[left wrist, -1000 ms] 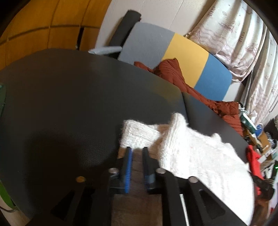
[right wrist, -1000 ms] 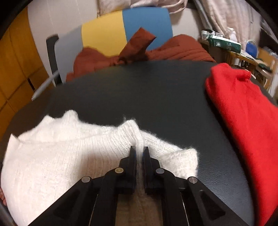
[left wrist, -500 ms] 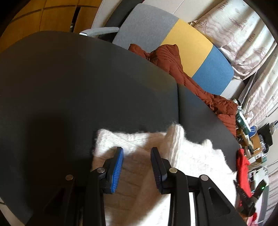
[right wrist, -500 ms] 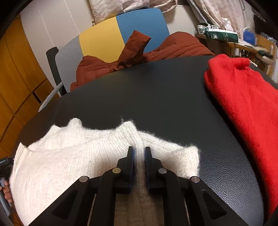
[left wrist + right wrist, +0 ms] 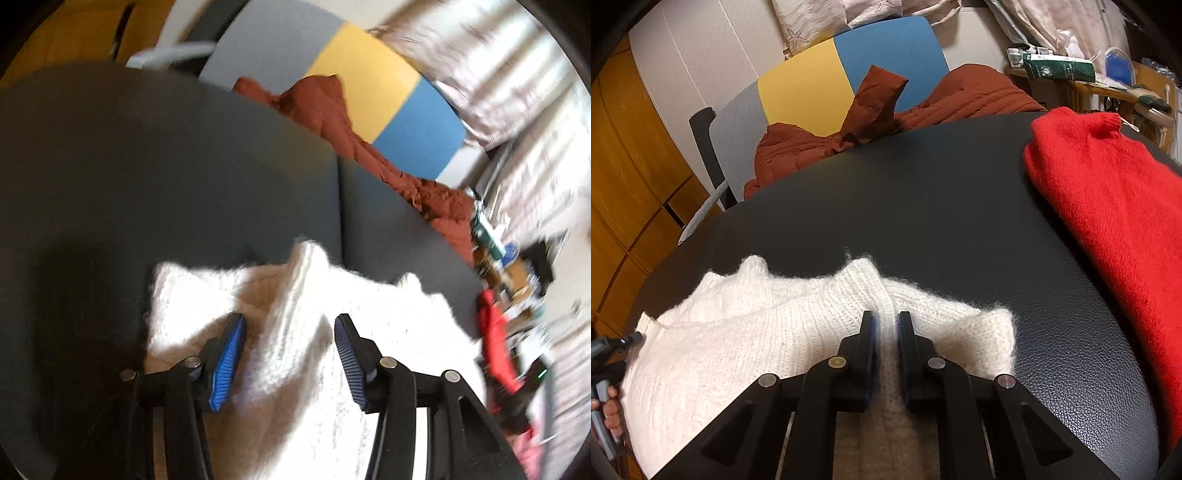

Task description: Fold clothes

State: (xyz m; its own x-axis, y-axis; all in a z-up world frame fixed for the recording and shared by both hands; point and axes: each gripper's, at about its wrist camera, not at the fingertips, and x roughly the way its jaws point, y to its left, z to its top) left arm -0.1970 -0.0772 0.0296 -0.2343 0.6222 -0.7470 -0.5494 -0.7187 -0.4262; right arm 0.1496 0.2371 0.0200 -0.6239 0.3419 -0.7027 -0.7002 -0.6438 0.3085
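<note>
On the dark worktop [image 5: 942,206] lies the white sweater [image 5: 746,332], the right hand-held gripper [image 5: 885,321] clamped on a ridge of its knit, the left hand-held gripper [image 5: 289,325] just opened, pads apart over it, beside a red sweater [image 5: 1108,206].

white sweater [image 5: 746,332], red sweater [image 5: 1108,206], black table [image 5: 923,206]

Left gripper [image 5: 288,325] jaws apart, just opened; right gripper [image 5: 885,325] pinched
</note>
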